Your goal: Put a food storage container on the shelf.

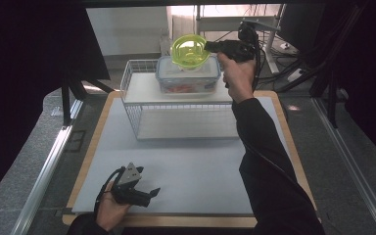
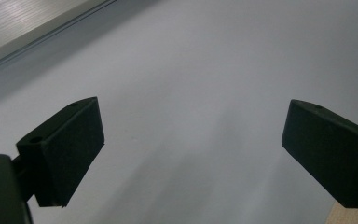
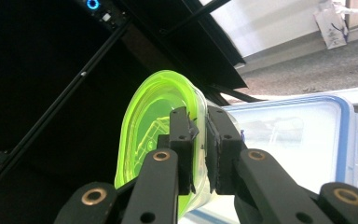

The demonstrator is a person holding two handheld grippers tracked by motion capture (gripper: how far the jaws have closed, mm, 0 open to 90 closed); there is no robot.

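The bowl was a see-through neon yellow-green. The storage box under it was clear with a blue-edged lid and something reddish inside. The wire rack was white, the bench pale grey with a light wood border. Both grippers had black jaws, the sleeve black too.

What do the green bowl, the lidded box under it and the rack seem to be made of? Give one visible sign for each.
Green bowl: probably glossy translucent plastic; light glows through its wall.
Lidded box: likely clear plastic with a blue-edged lid; its contents show through.
Rack: apparently white-coated metal wire; thin bars form an open grid.
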